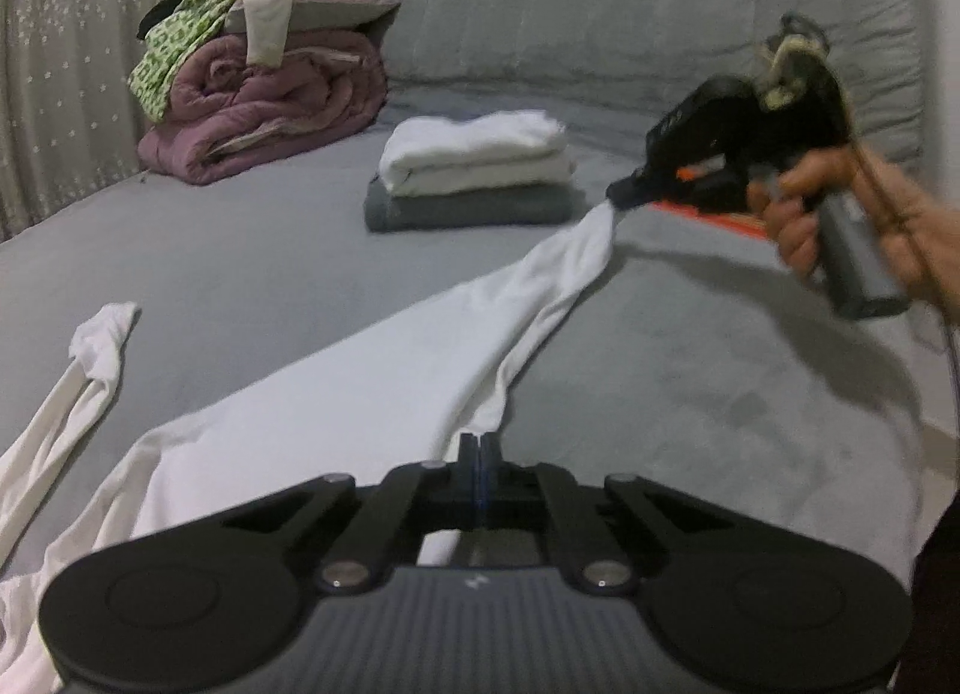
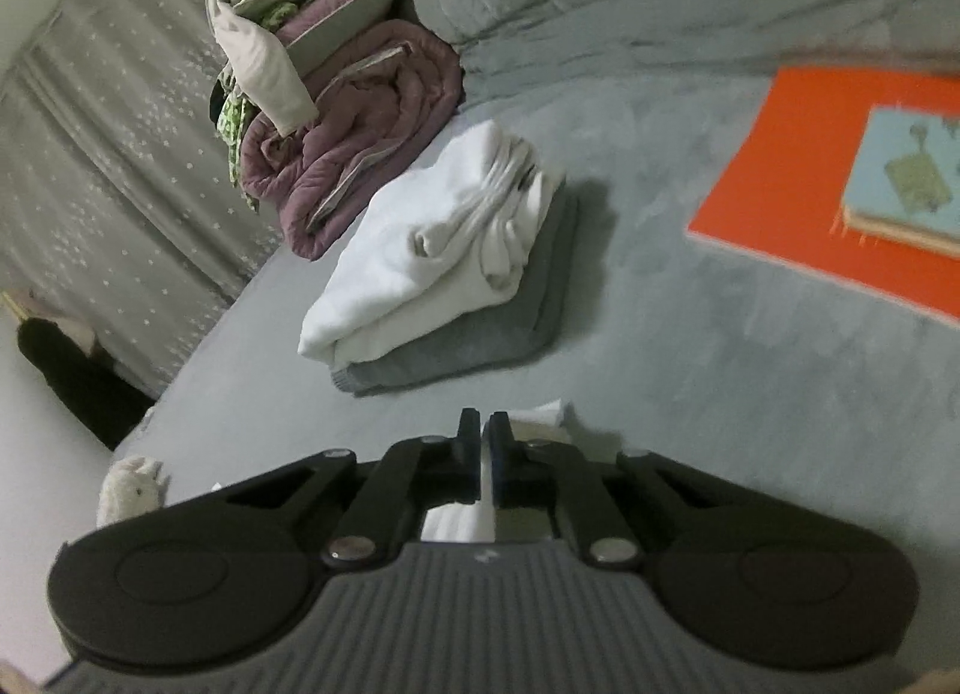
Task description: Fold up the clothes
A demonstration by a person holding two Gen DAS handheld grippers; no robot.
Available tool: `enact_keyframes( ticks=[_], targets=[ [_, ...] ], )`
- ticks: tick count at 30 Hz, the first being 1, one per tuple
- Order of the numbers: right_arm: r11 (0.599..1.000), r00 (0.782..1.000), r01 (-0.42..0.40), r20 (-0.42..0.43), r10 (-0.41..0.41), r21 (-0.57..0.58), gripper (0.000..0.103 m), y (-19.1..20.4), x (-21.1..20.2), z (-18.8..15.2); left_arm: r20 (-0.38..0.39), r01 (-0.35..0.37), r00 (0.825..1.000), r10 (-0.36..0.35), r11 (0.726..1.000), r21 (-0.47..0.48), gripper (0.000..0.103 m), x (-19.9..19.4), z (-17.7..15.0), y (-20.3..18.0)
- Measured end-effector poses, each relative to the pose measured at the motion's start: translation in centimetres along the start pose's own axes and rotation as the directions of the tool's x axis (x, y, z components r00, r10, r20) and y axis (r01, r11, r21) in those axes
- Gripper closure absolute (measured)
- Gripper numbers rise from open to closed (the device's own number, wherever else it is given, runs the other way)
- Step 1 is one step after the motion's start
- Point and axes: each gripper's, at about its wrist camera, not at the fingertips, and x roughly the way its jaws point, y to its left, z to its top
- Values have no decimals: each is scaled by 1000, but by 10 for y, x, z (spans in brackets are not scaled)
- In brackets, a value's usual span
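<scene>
Both hand-held grippers pinch the white garment, left hand-held gripper near, right hand-held gripper farther up the bed, fabric stretched lengthwise between them.

We note a grey plush bed cover spanning the work surface, with a quilted grey backrest rising behind it. At the far left we find a rolled mauve quilted comforter, topped by a mauve-and-beige cushion and a green-and-white patterned cloth. Behind these we see a pale curtain with small white dots. At the right, we observe a flat orange rectangular mat lying on the cover; a light-blue book with a green motif rests on it. Beyond the bed's left edge, we identify a small white plush toy and a dark, indistinct object.
</scene>
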Motion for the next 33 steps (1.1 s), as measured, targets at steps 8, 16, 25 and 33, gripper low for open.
enact_keyframes(
  ticks=[8, 16, 25, 33],
  targets=[
    [998, 997, 46, -61, -44, 35, 88, -11, 4, 1, -12, 14, 1000, -14, 1000, 0, 103, 0, 3, 2],
    [998, 992, 40, -118, -33, 55, 66, -14, 17, -8, -82, -14, 996, 18, 998, 56, 100, 14, -8, -5],
    [995, 995, 80, -50, -84, -67, 100, -2, 8, -7, -48, -17, 999, 19, 998, 52, 103, 9, -4, -8],
    [976, 988, 148, -26, -154, -162, 100, 2, -13, 2, -1, 61, 998, -61, 998, -3, 103, -14, 6, 0]
  ],
)
